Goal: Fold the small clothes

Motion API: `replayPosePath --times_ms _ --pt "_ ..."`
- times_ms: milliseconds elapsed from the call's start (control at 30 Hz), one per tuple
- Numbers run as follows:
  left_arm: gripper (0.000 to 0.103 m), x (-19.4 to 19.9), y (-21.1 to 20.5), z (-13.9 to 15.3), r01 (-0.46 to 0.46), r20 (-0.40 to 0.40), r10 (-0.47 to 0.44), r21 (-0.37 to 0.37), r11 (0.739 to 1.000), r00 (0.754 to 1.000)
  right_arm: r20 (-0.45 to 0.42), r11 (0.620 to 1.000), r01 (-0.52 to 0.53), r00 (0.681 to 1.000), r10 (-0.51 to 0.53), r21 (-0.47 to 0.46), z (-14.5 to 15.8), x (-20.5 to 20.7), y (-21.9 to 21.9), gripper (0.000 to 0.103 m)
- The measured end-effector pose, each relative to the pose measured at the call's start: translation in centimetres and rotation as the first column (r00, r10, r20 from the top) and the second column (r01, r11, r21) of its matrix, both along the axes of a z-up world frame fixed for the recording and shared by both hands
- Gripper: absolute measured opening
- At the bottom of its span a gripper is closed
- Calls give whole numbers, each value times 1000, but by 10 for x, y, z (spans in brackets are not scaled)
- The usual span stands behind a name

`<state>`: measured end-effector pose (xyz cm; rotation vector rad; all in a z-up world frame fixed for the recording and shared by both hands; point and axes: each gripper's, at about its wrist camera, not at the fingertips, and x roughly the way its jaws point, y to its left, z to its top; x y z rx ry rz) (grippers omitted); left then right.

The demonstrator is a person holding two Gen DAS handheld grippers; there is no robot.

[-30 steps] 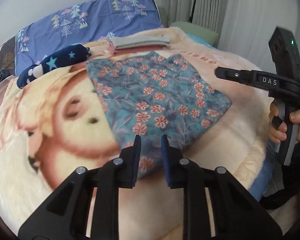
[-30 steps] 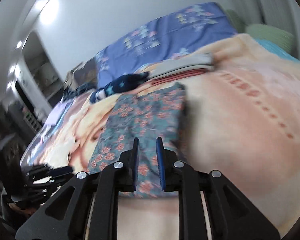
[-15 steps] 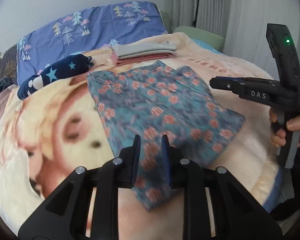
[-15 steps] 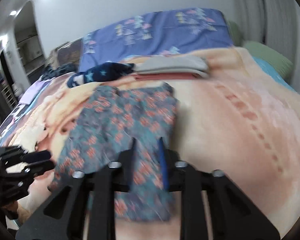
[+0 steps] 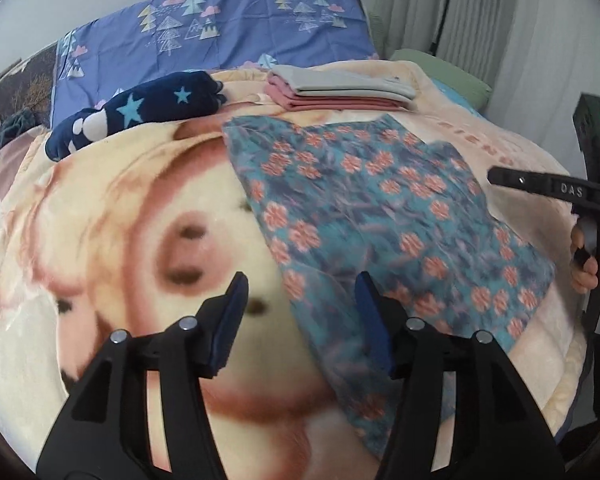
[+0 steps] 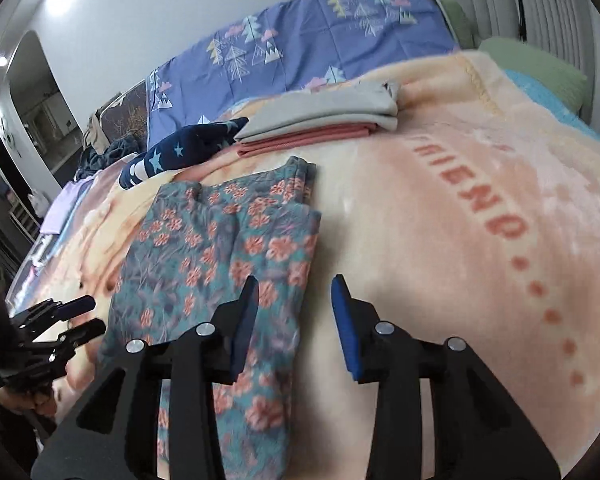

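Now the floral shorts (image 5: 384,216) lie flat on the bed's blanket (image 5: 100,208), long axis running away from both opening, empty jaws, left gripper (image 5: 300,312) and right gripper (image 6: 294,312) straddling opposite near edges

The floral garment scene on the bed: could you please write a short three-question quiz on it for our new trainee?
1. True or false: the floral garment lies spread on the peach blanket, with neither gripper clamping it.
2. Multiple choice: what lies on top of the pink folded piece behind the garment? A) the navy star-print item B) a grey folded piece C) a green pillow
3. Fill in: the left gripper and the right gripper both have jaws that are ____.

Key: 1 true; 2 B; 3 opening, with nothing pressed between the pads.
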<state>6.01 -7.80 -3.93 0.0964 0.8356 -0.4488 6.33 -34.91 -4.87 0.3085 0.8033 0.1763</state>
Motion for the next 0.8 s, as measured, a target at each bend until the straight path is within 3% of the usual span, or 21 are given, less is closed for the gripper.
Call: replayPosePath --times_ms 133,200,400,500,567,667,800 --pt "61 33 2 -8 19 -90 -26 -78 997 996 -99 992 -64 992 74 105 -21 35 6 44" --pt "64 50 -1 -15 37 -124 -49 -99 994 991 -112 987 -78 989 94 143 -25 50 5 51" --pt "68 96 -8 -33 51 -212 -93 -195 979 973 -126 958 -154 974 188 241 -26 87 7 52" --pt "64 115 -10 -41 39 -238 -101 -251 967 966 -121 942 -195 964 235 275 -31 102 11 52" --pt "45 122 -10 -42 38 -228 -100 -259 965 968 -113 935 -214 960 254 283 -32 107 16 35" --pt "15 127 -5 -41 33 -219 -104 -305 952 970 -89 927 -220 962 258 305 -30 103 17 18" --pt "12 112 -10 -20 72 -122 -110 -281 957 986 -24 948 -218 973 229 232 -8 89 26 14"
